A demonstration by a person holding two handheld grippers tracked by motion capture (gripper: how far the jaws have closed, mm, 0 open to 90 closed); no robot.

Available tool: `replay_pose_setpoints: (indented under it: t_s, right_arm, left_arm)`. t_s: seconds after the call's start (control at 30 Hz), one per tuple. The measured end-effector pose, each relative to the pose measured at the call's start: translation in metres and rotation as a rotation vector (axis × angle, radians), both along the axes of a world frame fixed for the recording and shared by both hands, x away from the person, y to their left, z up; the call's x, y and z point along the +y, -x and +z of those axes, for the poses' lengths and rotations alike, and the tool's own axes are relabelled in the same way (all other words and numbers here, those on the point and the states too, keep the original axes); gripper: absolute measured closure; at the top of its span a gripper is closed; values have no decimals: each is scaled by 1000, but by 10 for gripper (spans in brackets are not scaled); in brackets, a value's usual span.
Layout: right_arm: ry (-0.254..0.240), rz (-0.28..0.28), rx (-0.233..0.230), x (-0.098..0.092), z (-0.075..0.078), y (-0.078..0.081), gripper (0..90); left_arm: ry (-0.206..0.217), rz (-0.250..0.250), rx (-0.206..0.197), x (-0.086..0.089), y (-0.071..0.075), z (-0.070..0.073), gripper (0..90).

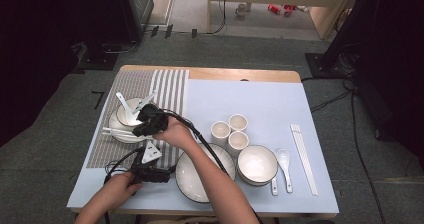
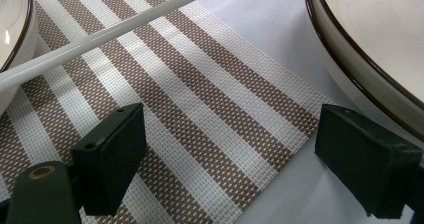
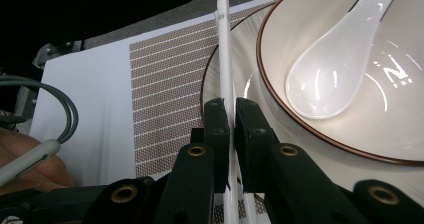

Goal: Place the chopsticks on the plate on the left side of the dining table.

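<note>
My right tool [image 3: 229, 115] pinches chopsticks [image 3: 224, 59] at plate [image 3: 240, 91], centre frame; I lower slowly, level. Left tool [image 2: 227, 154] open, idle.

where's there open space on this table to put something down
The widest bare patch is the far right of the blue mat, behind the three cups. A smaller strip lies between the chopsticks and the mat's right edge. The left is crowded: the bowl with spoon, both grippers and the large plate.
</note>
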State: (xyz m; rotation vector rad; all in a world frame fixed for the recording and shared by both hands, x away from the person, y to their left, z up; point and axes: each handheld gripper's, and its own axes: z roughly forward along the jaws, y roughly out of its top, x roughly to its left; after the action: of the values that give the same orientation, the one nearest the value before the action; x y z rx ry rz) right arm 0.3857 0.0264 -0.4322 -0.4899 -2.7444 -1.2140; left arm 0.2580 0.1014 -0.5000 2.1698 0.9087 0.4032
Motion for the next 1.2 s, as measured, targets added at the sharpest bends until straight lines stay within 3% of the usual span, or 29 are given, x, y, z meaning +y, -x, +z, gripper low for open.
replay_pose_setpoints:
  t_s: [1.2]
  right_arm:
    - [35,26,19,12,-16,2,849]
  left_arm:
    - [-2,-1,2,0,0,0,133]
